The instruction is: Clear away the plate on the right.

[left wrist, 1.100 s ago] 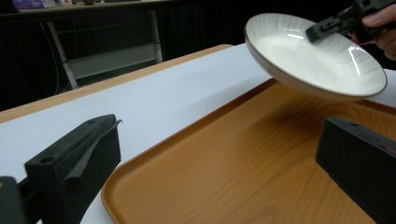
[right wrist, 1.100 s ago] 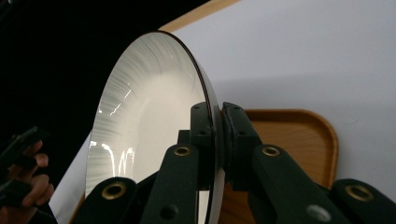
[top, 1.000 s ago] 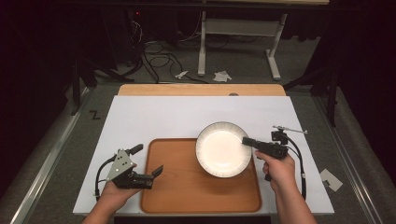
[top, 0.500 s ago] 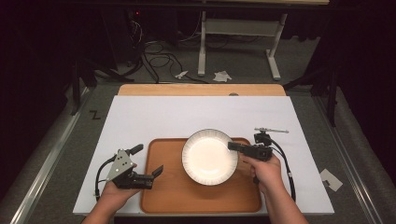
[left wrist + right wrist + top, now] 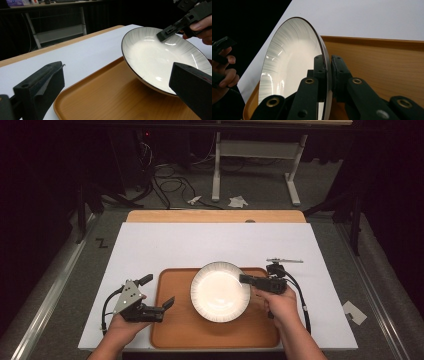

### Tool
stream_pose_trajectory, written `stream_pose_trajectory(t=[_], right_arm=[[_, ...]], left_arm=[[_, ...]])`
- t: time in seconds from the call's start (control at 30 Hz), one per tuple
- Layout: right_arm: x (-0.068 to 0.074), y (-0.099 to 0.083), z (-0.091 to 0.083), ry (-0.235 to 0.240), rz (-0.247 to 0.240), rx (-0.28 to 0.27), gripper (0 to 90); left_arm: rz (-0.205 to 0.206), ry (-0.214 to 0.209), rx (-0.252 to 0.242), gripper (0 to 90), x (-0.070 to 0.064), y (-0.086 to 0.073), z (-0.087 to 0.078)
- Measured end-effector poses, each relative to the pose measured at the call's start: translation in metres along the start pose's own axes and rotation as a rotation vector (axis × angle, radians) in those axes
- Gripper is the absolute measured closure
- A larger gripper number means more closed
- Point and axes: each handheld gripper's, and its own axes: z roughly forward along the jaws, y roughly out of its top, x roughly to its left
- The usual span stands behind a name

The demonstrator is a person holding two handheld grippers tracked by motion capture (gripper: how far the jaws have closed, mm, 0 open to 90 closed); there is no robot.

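Holding the plate [image 5: 220, 291] by its right rim only, the right gripper [image 5: 246, 279] has its jaws pinched on that thin edge, and the right gripper view shows how narrow this hold is: the two pads meet on the rim and nothing else supports the plate [image 5: 294, 70]. In the left gripper view the plate [image 5: 165, 60] stands tilted, its far side raised and its near side low over the tray [image 5: 112, 100]; whether it touches the tray I cannot tell. The risk, I think, is that the weight turns the plate in the pinch, so it could slip out and fall on the tray [image 5: 170, 340], or chip at the rim if the release is too early. At the near left edge of the tray the left gripper [image 5: 170, 302] waits with jaws spread and empty; if the plate moves more to the left, it may hit that jaw. Farther away, a small metal tool [image 5: 284, 261] lies on the white tabletop [image 5: 210, 245] behind the right gripper, and the cable could catch it.
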Motion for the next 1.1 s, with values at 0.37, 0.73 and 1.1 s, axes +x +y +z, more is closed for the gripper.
stream_pose_trajectory(t=[0.37,0.73,1.1], right_arm=[[0.008,-0.001,0.005,0.007,-0.026,0.007,84.9],[0.011,-0.002,0.009,0.002,-0.040,0.023,84.9],[0.014,-0.008,0.016,-0.018,-0.069,0.073,84.8]], left_arm=[[0.003,0.000,-0.004,0.9,0.001,0.000,-0.001],[0.003,0.002,-0.006,0.8,0.001,0.001,-0.002],[0.004,0.001,-0.006,0.8,0.001,0.001,-0.002]])
